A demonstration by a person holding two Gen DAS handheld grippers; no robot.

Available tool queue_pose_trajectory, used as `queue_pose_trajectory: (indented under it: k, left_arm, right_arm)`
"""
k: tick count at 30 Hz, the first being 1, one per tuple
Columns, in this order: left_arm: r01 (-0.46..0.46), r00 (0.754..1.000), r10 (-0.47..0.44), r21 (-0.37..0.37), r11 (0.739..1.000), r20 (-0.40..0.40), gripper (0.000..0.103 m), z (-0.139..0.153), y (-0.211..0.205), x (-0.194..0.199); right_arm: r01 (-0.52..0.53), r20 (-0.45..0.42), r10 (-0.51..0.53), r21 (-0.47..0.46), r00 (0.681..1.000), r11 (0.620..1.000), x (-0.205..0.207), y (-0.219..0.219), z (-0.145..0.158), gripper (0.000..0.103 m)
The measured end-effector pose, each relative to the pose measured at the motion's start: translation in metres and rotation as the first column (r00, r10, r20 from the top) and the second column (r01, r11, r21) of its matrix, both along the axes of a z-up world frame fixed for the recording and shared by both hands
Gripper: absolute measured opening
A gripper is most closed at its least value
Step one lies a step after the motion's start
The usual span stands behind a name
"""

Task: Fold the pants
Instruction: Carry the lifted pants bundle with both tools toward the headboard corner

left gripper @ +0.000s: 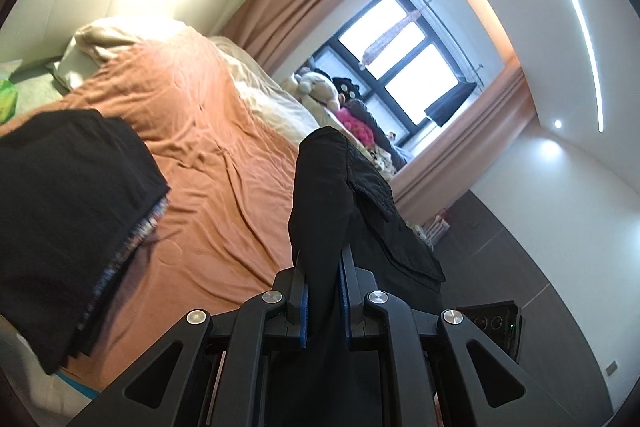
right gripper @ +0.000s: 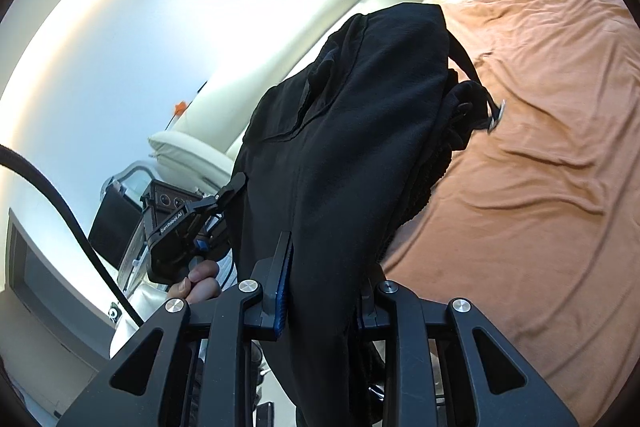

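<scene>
Black pants (right gripper: 352, 131) bunched, hanging lengthwise; left hand-held gripper (left gripper: 322, 291), right hand-held gripper (right gripper: 320, 283) both clamped on fabric.

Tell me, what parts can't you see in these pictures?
- Left wrist view: the black pants hide the left gripper pads' grip.
- Right wrist view: the pants cover the right gripper, one finger nearly hidden.
- Both views: the pants' lower part is cut off by the bottom edge.
- Left view: the dark folded stack is blurred.

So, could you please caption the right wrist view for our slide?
Right gripper clamps black pants above the orange bedspread; left gripper grips alongside.
</scene>
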State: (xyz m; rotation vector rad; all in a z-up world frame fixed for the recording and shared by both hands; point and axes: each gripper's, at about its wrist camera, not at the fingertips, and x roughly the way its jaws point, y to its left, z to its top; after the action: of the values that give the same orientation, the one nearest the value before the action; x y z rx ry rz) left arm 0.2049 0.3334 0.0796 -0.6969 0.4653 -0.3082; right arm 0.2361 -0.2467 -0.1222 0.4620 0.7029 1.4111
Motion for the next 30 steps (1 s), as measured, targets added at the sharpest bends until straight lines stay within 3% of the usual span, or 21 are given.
queue_pose_trajectory:
  k: [7, 23, 30]
  left_arm:
    - [-0.059, 0.998, 0.059, 0.004, 0.998, 0.020, 0.012, 0.010, 0.047, -0.012]
    - [-0.202, 0.979, 0.203, 0.069, 0.977, -0.015, 0.012, 0.036, 0.150, -0.011]
    - [-0.251, 0.966, 0.256, 0.099, 0.963, -0.044, 0.012, 0.035, 0.198, 0.005]
  right_arm:
    - [-0.053, 0.015, 0.053, -0.007, 0.998, 0.999, 0.007, 0.059, 0.015, 0.022]
    - [-0.135, 0.022, 0.136, -0.035, 0.991, 0.990, 0.002, 0.195, 0.043, 0.022]
    - [-0.157, 0.086, 0.165, -0.090, 0.982, 0.983, -0.012, 0.256, 0.063, 0.022]
